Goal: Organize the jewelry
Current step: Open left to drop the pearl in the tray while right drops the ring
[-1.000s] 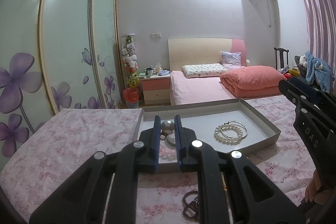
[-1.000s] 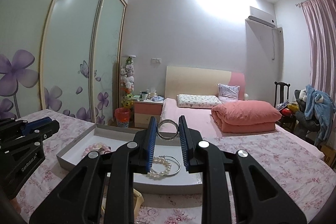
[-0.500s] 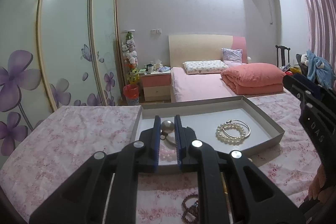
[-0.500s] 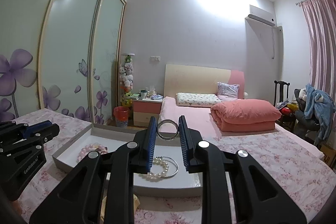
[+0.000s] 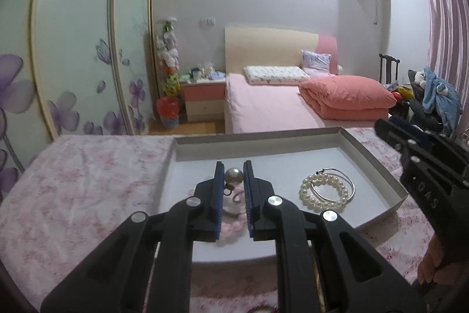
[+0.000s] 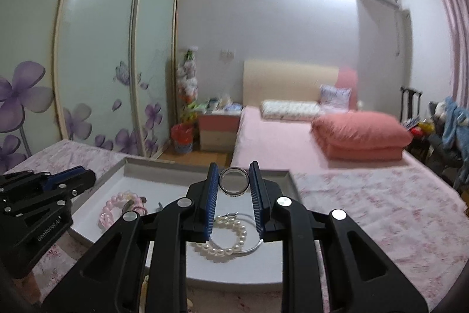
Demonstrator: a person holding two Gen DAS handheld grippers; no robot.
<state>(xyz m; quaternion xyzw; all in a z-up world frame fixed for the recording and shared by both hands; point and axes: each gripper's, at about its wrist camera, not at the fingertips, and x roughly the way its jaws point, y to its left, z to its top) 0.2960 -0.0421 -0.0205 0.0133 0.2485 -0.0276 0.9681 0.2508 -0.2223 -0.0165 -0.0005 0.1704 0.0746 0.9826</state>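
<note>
- The left gripper (image 5: 233,175) squeezes a round pearl bead (image 5: 233,175) between its blue pads, up above the tray (image 5: 372,163).
- The right gripper (image 6: 234,179) pinches a silver ring (image 6: 234,182) standing up between its pads, also above the tray.
- The grey tray sits on a pink flowery cloth (image 5: 82,184).
- In the tray lie a white pearl bracelet (image 5: 324,192) with a thin silver bangle (image 5: 348,184) across it, and a pink bead bracelet (image 6: 112,209) on the left side.
</note>
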